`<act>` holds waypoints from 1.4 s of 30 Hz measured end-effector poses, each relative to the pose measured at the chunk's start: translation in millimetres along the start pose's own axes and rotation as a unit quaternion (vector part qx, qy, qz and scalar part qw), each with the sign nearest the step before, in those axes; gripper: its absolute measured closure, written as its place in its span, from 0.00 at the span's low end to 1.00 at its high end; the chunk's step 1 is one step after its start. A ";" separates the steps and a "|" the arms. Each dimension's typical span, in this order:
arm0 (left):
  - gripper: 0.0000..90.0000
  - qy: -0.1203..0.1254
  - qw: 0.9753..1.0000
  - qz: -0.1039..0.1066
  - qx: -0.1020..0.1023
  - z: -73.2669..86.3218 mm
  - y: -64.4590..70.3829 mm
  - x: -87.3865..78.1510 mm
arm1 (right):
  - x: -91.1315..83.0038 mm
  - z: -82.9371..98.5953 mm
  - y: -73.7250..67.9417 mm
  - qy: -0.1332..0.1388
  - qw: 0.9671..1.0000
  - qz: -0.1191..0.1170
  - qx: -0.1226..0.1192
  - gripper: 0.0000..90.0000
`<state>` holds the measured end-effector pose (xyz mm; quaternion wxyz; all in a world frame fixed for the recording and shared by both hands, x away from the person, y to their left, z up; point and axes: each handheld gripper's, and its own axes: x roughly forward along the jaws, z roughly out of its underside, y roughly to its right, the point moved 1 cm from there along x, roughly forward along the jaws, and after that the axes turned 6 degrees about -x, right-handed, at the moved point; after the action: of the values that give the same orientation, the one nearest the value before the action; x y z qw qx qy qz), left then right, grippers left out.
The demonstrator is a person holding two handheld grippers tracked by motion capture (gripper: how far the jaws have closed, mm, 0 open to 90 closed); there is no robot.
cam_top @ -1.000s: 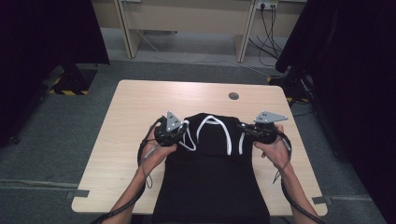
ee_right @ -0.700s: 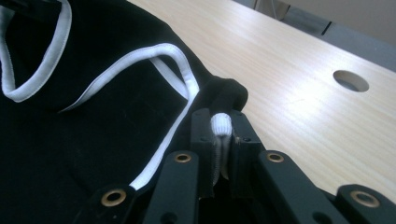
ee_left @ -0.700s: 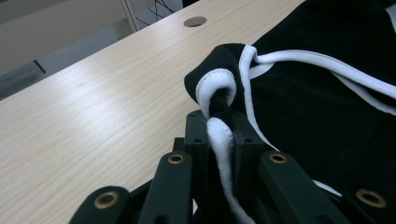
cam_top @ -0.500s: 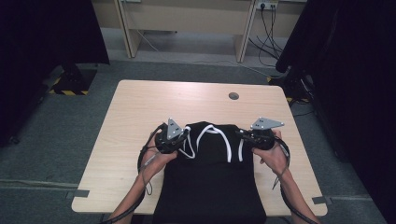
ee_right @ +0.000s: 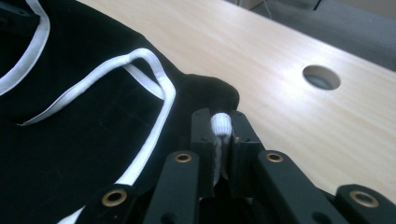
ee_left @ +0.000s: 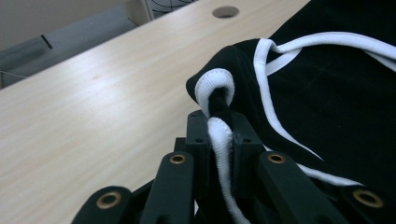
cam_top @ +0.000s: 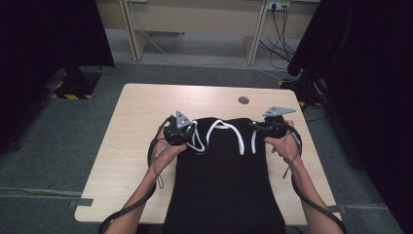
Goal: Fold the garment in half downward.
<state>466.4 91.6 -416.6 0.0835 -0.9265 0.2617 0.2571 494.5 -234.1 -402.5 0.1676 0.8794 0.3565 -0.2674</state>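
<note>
a black garment with white trim (cam_top: 221,170) lies at six o'clock on the table (cam_top: 131,141); the left gripper (cam_top: 176,132) and right gripper (cam_top: 265,127) each pinch its top corners at ten and two o'clock.

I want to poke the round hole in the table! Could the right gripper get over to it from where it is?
Probably yes. The hole lies on bare wood close to the right gripper, nothing between. But it is shut on the black garment, so the cloth would drag along unless released.
</note>
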 end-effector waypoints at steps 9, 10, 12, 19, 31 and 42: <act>0.89 0.048 0.998 -0.030 0.016 -37.2 -10.5 8.3 | 1.8 -37.9 16.8 0.029 0.998 0.043 -0.018 0.93; 0.88 0.051 0.998 -0.031 0.026 -36.6 -8.7 6.7 | 1.8 -38.5 13.9 0.031 0.998 0.044 -0.028 0.93; 0.88 0.057 0.997 -0.031 0.038 -31.4 -4.0 4.0 | 3.5 -34.5 6.1 0.031 0.997 0.045 -0.048 0.93; 0.88 0.064 0.995 -0.020 0.068 2.1 16.4 -8.5 | 7.2 0.2 -21.9 0.031 0.996 0.035 -0.078 0.92; 0.87 0.083 0.993 0.017 0.077 40.1 45.1 -38.4 | -10.1 32.4 -59.8 0.035 0.996 0.010 -0.082 0.92; 0.86 0.045 0.997 0.053 0.011 76.2 41.2 -50.8 | -28.7 62.4 -71.2 0.024 0.999 -0.015 -0.034 0.92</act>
<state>374.6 101.1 -456.1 0.0680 -0.9211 0.3168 0.2159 404.2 -230.6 -442.9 0.1843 0.8739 0.3827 -0.2362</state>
